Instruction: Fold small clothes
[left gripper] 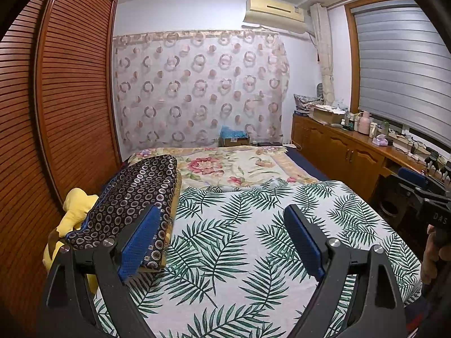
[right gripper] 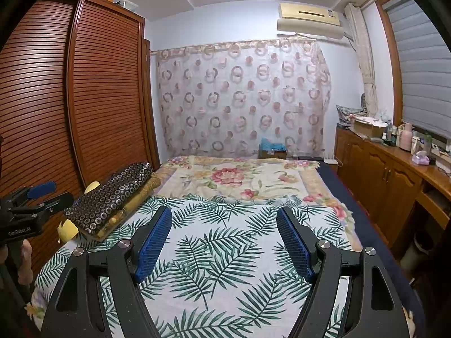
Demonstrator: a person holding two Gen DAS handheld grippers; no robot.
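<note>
The left tool (left gripper: 220,242) and the right tool (right gripper: 224,242) both hover over the bed (left gripper: 304,166) with jaws spread wide and nothing between the blue pads — neither has hold of any cloth. A palm-leaf sheet (left gripper: 239,239) lies flat below them, and I cannot tell whether it is the piece to fold. A dark ring-patterned cloth (left gripper: 132,197) sits already folded on a yellowish one by the wardrobe side — perhaps finished work. No fold looks begun yet.

Left claw (left gripper: 222,217) and right claw (right gripper: 224,218) agape.
</note>
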